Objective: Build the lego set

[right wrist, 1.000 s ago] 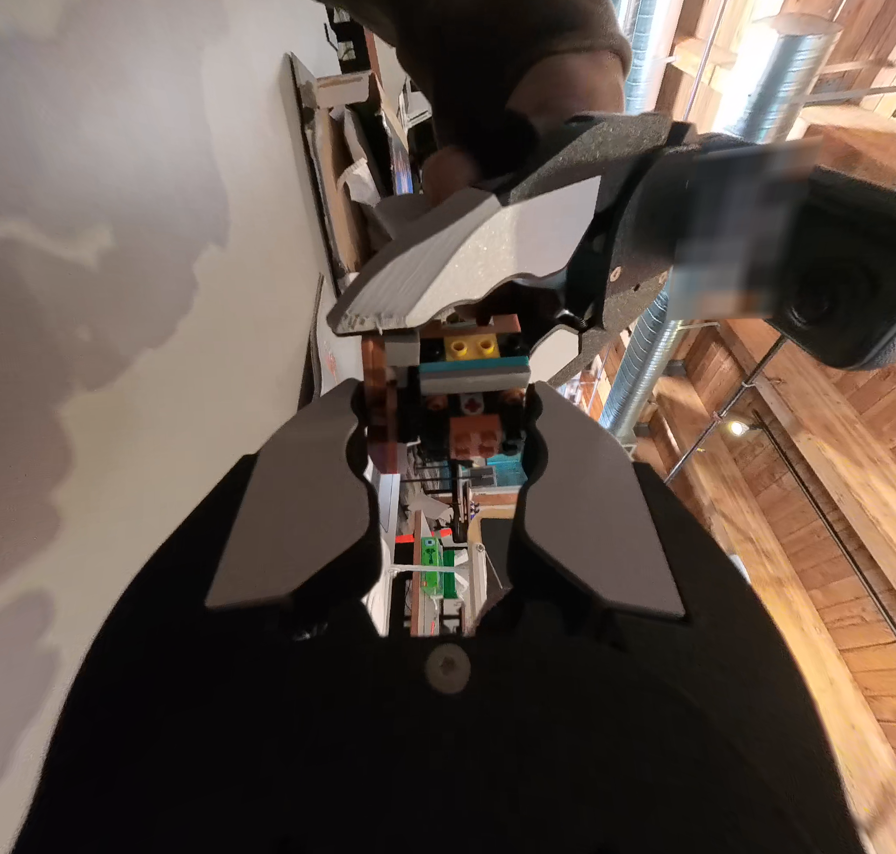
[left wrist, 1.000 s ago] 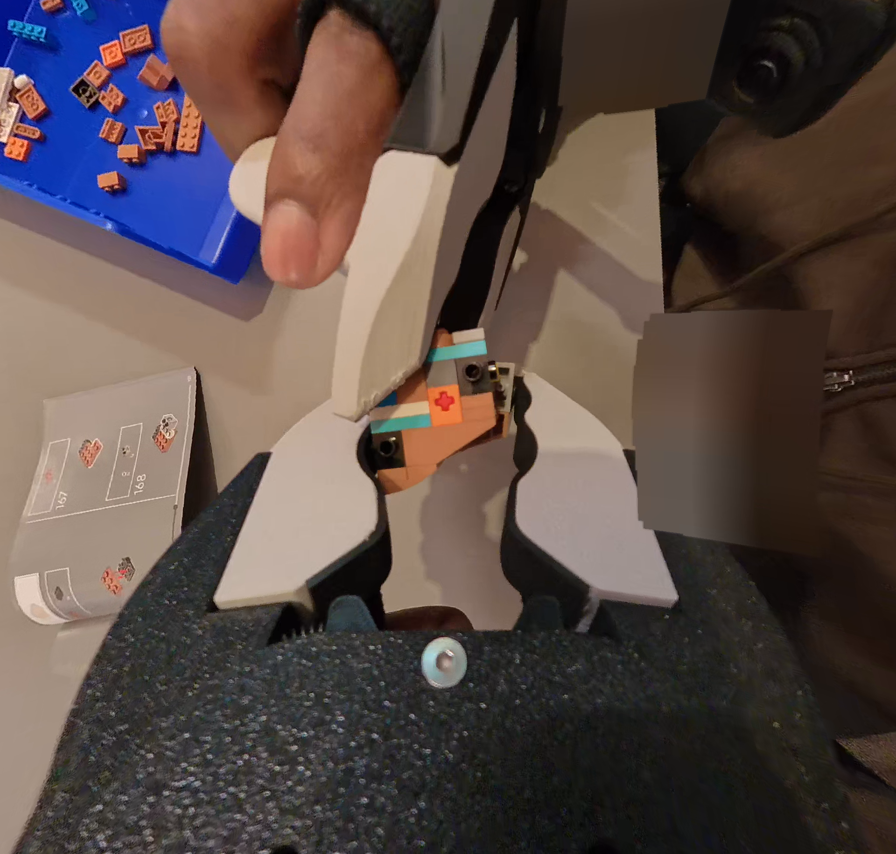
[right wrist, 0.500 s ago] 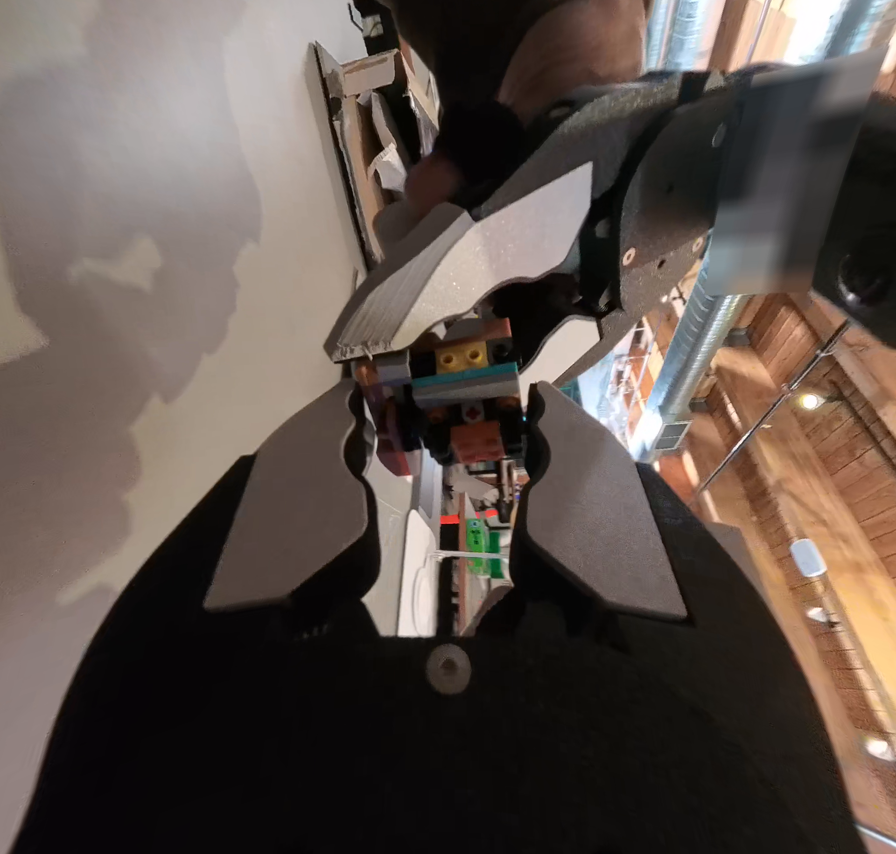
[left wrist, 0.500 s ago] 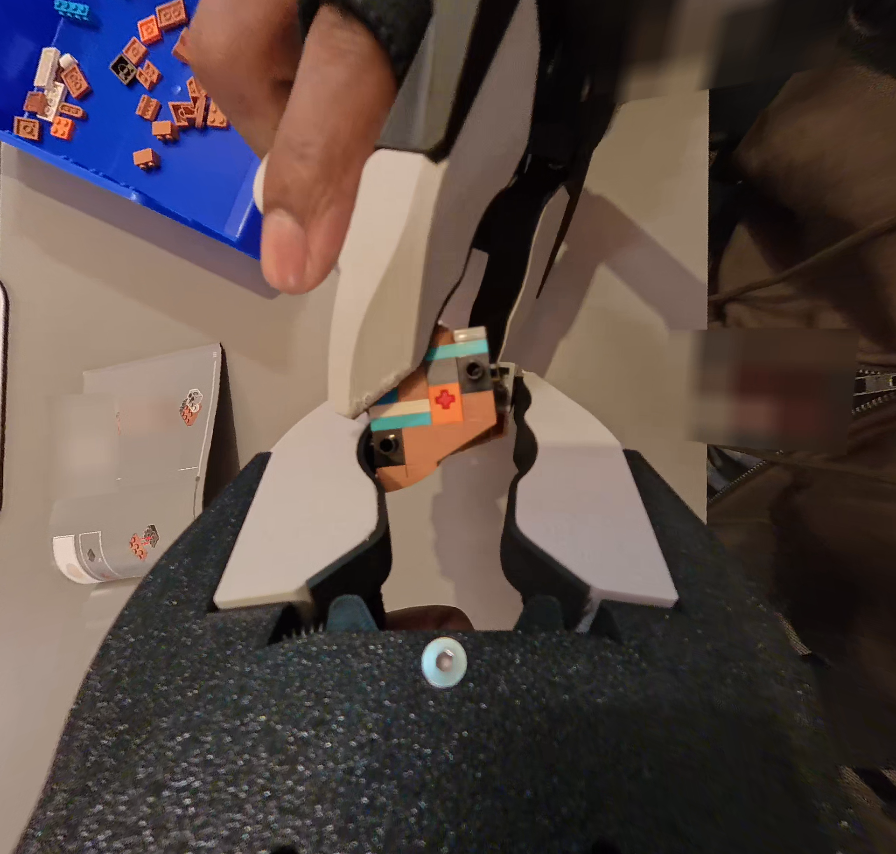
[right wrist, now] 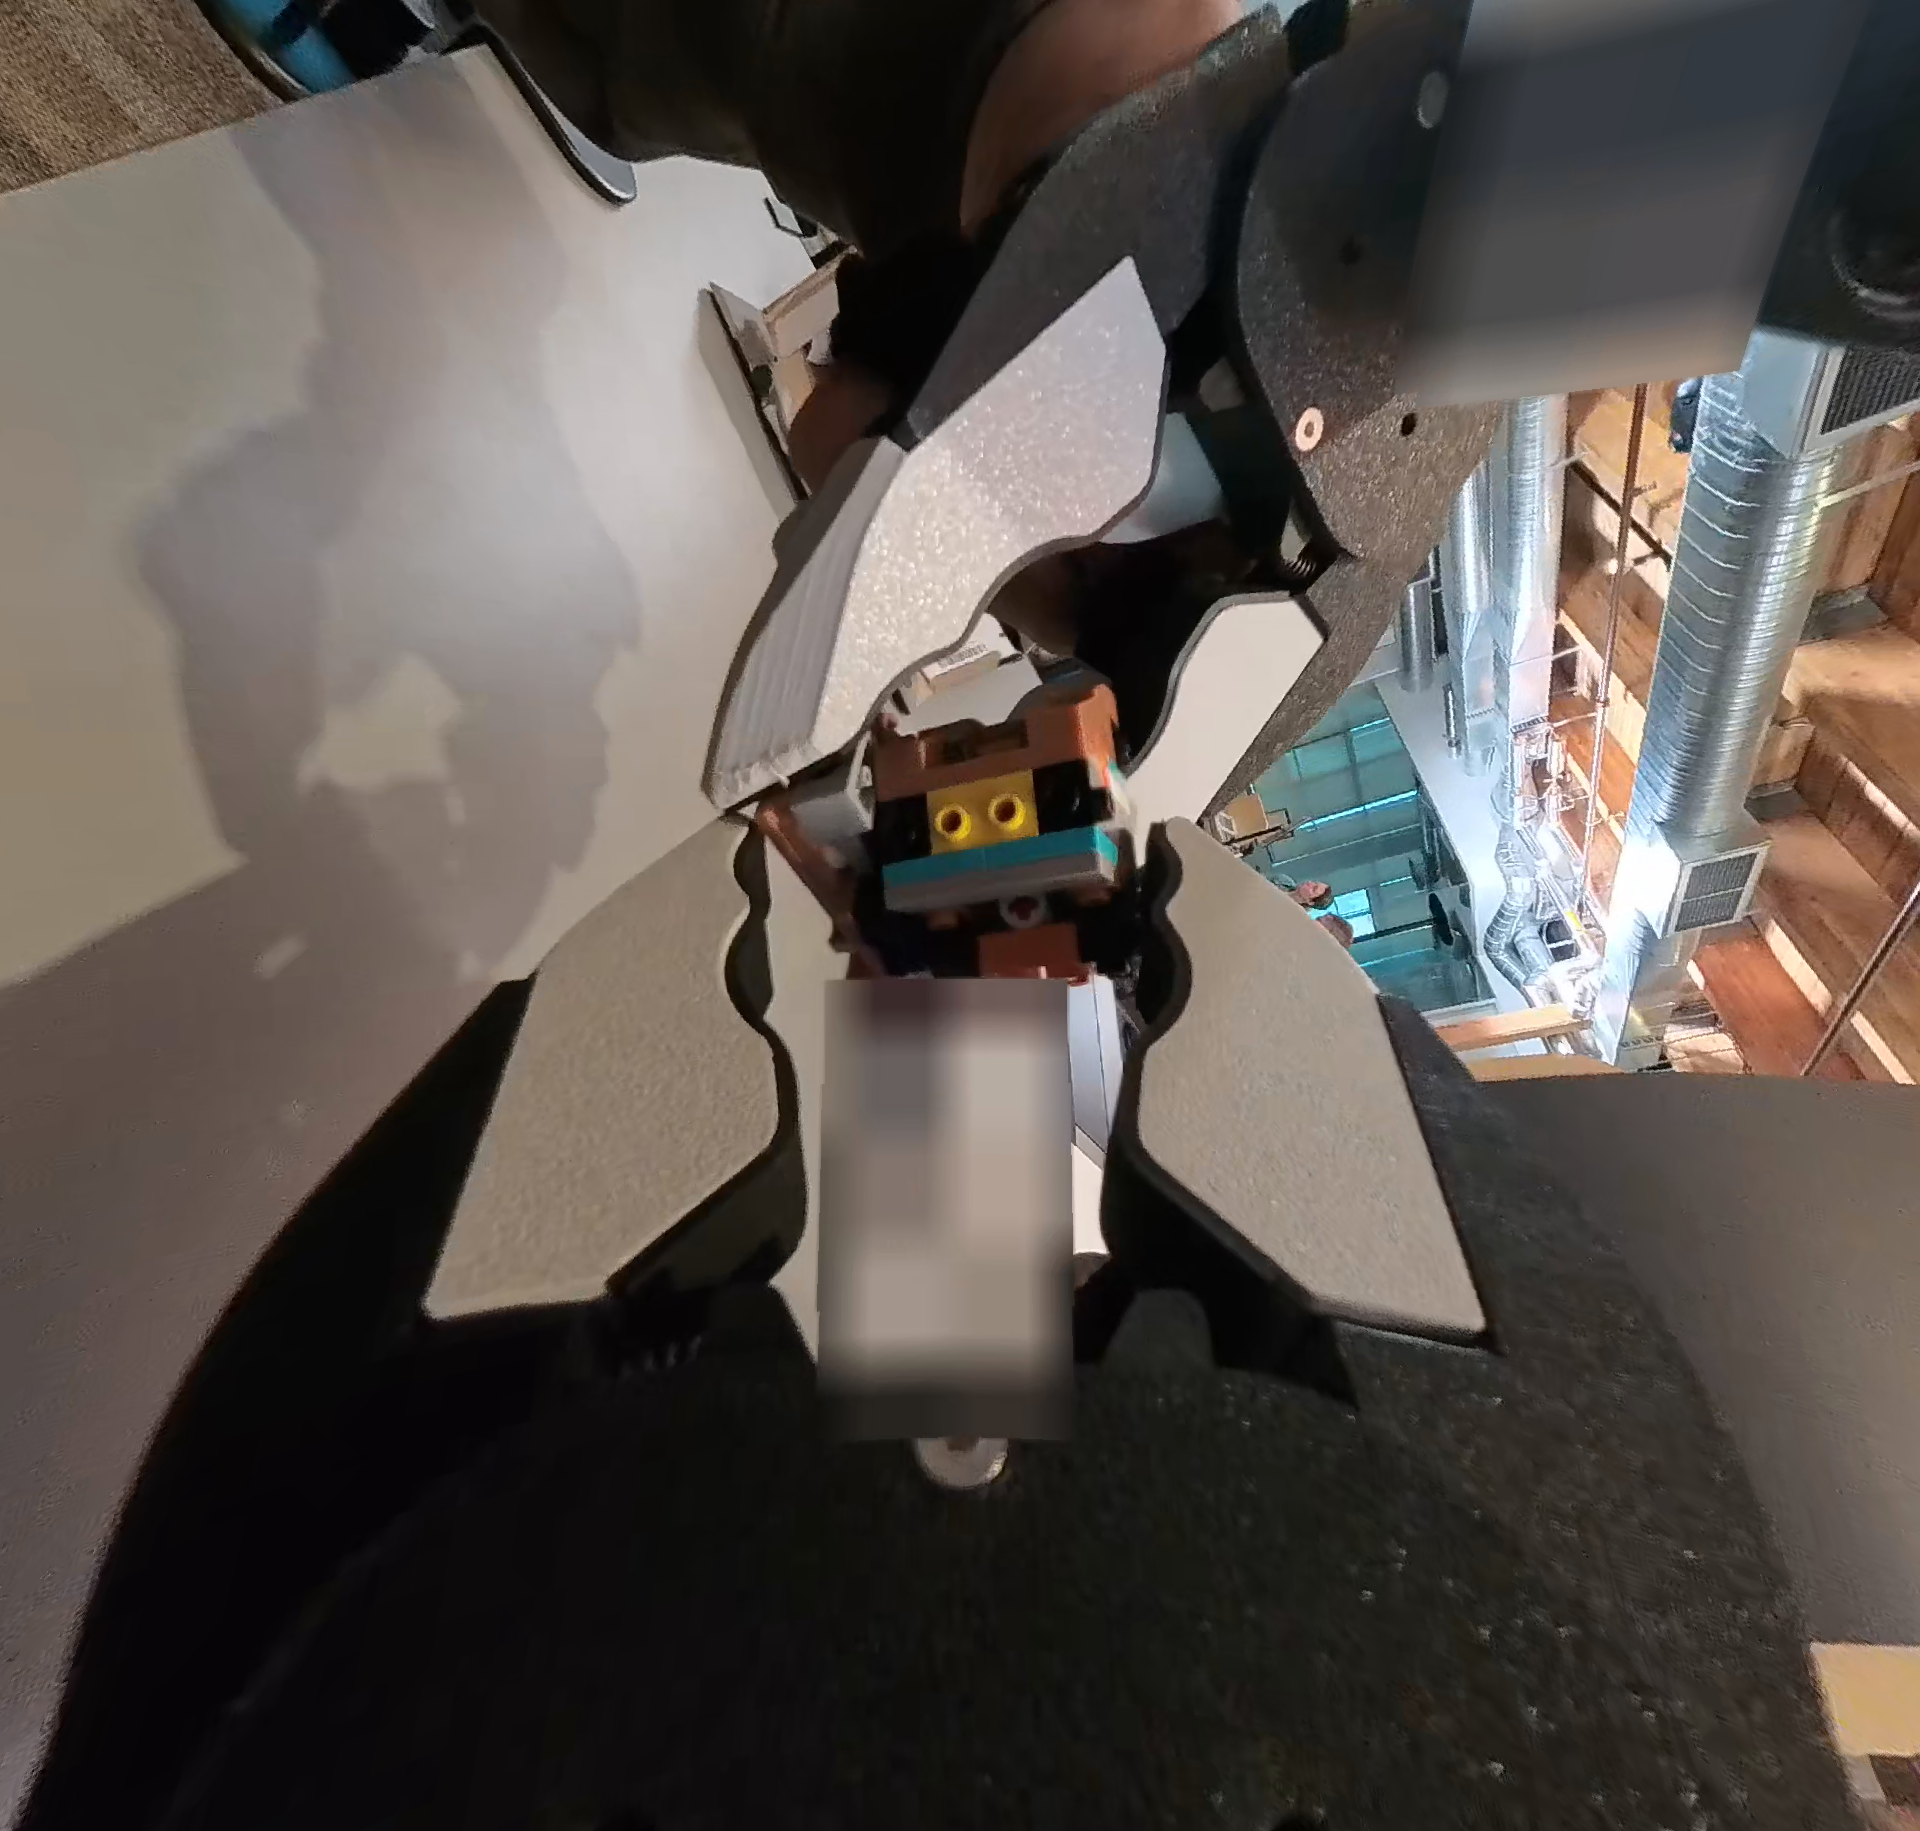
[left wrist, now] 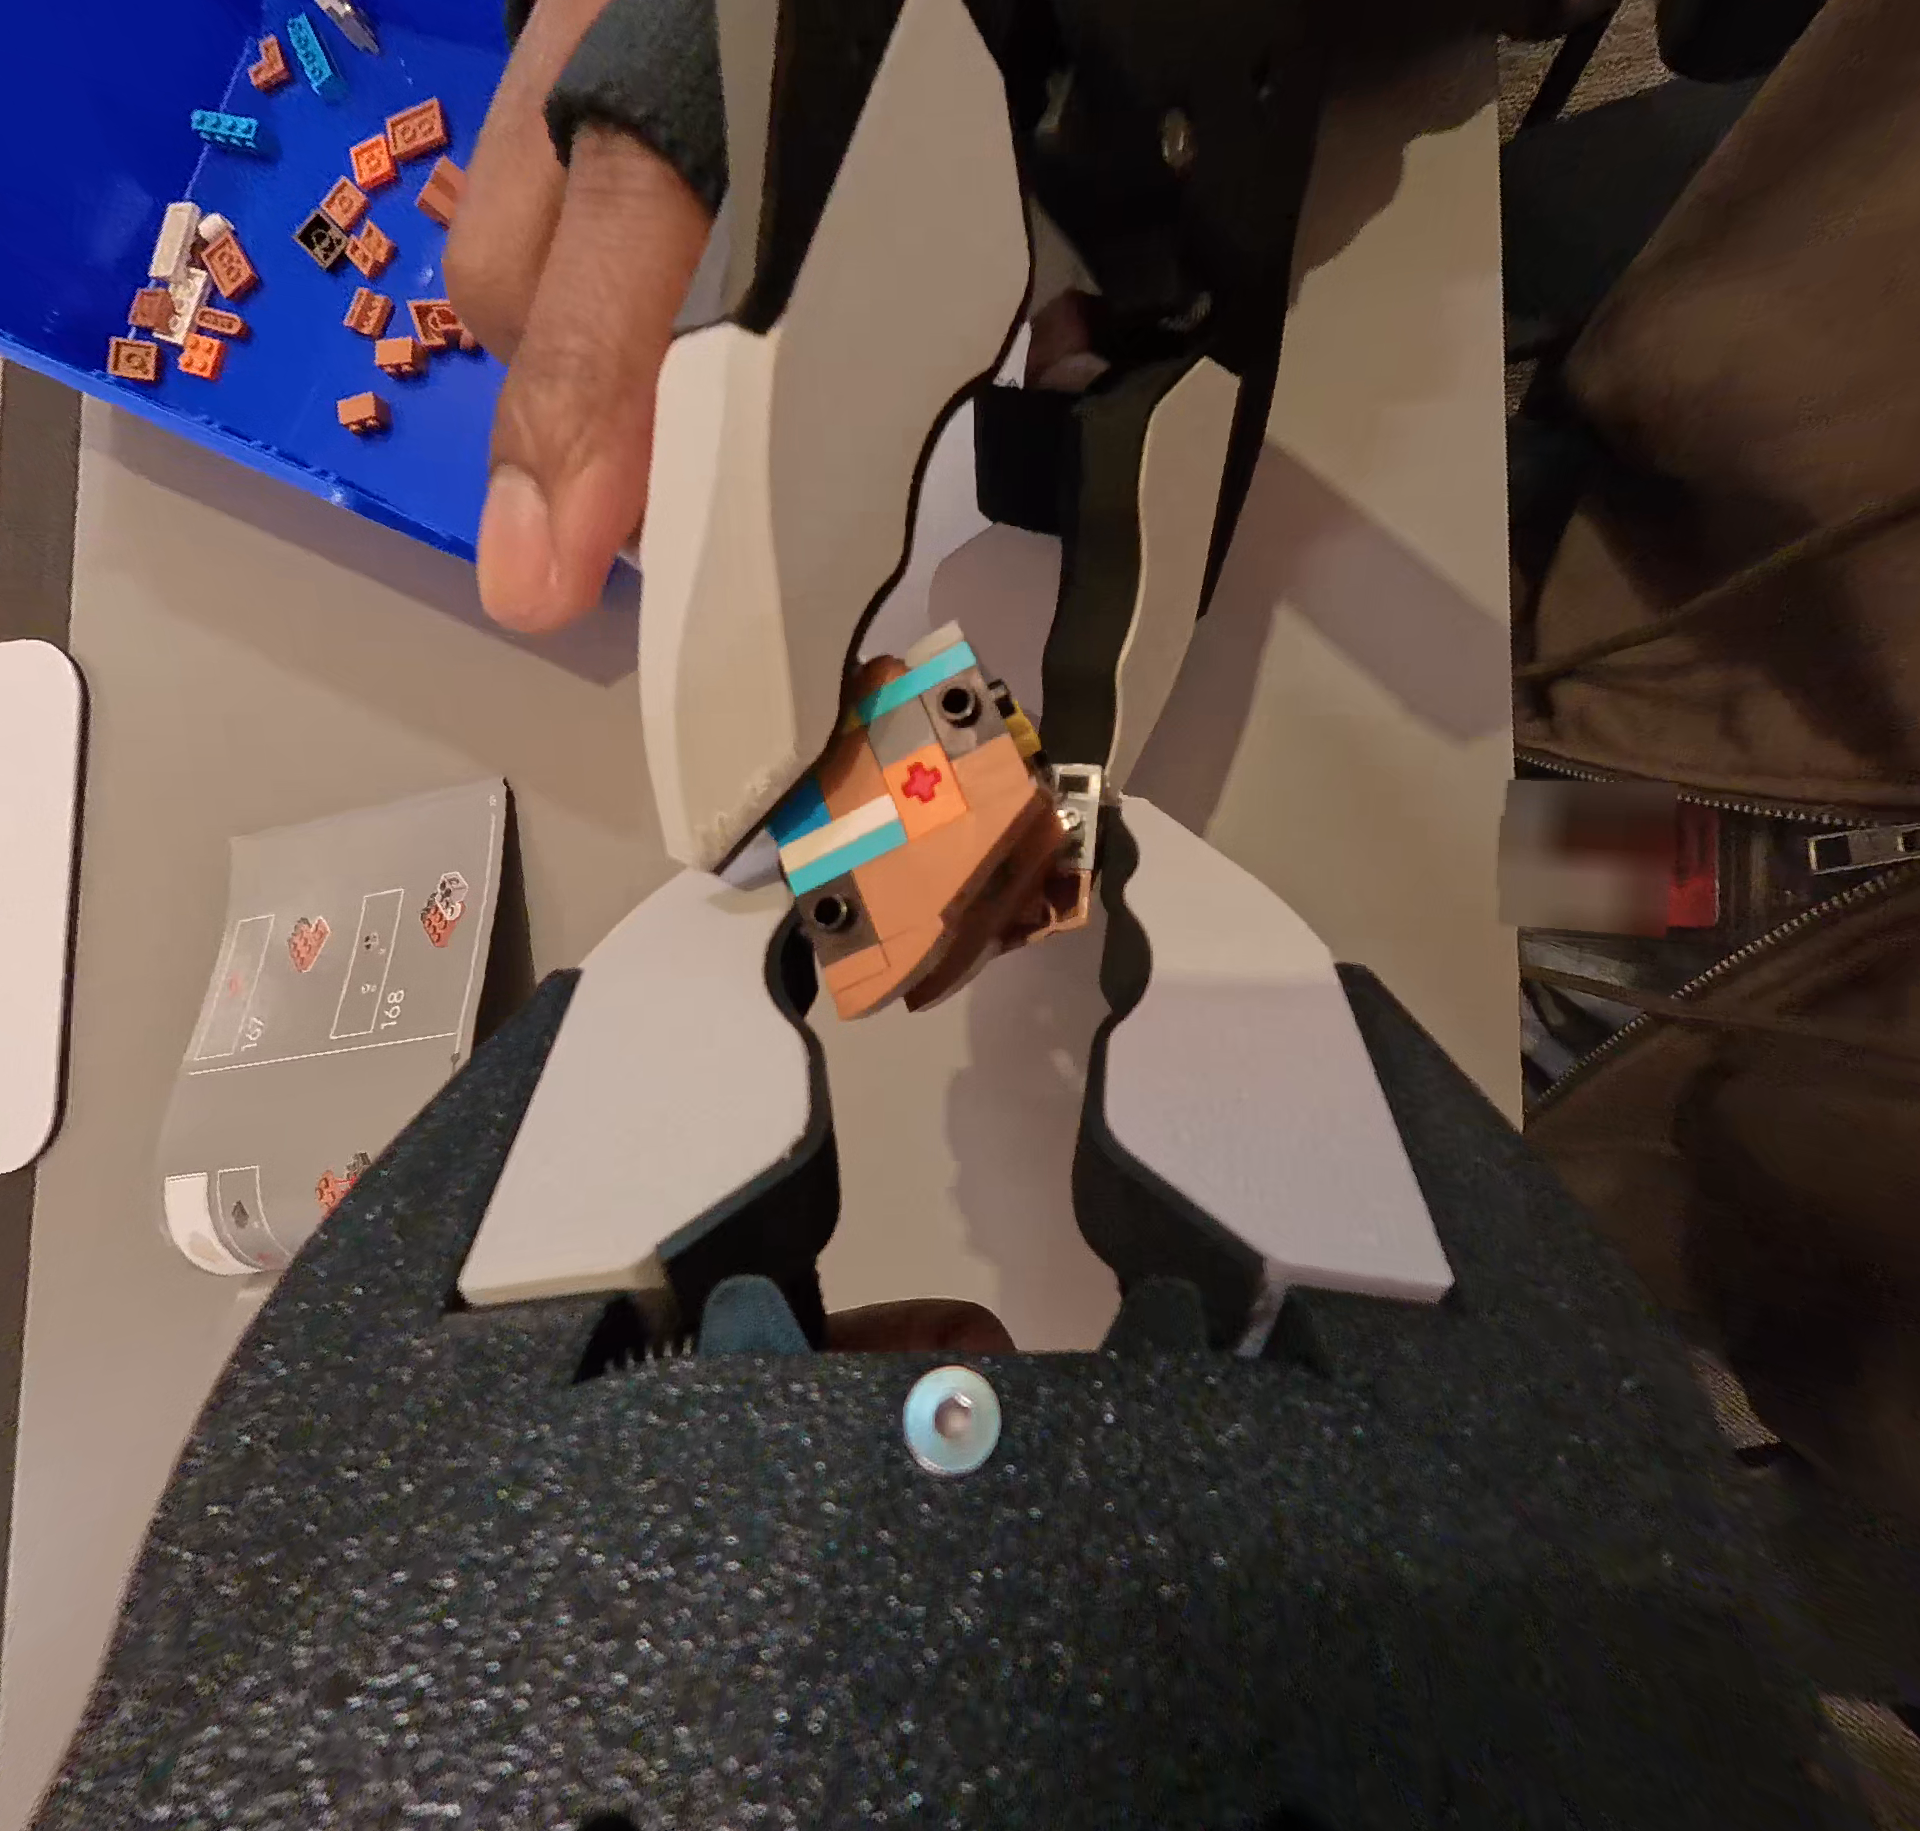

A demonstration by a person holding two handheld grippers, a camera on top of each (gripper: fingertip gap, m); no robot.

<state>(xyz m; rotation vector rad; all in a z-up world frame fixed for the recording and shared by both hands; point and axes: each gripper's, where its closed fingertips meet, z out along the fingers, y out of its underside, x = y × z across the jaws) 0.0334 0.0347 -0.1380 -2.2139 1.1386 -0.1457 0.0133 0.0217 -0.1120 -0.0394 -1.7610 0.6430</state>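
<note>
A small lego model (left wrist: 914, 846) of brown, orange, teal, white and black bricks, with a red cross tile, is held in the air over the grey table (left wrist: 291, 680). My left gripper (left wrist: 935, 856) is shut on it from below in the left wrist view. My right gripper (left wrist: 904, 794) comes in from above and its pale fingers (left wrist: 727, 586) also clamp the model. In the right wrist view the model (right wrist: 987, 846) shows a yellow brick and a teal stripe between my right gripper (right wrist: 954, 846), with the left gripper (right wrist: 935, 763) reaching in from the top.
A blue tray (left wrist: 104, 67) with several loose brown, orange and teal bricks (left wrist: 353, 243) sits at the upper left. An open instruction booklet (left wrist: 343, 960) lies left of the gripper. A white flat object (left wrist: 31, 898) is at the left edge. A person's hand (left wrist: 561, 327) and brown jacket (left wrist: 1714, 534) are close. The tips of both grippers are at nearly the same place.
Both grippers have turned together with the model still clamped between them. The model now sits more tilted, and the right wrist view shows more of the table.
</note>
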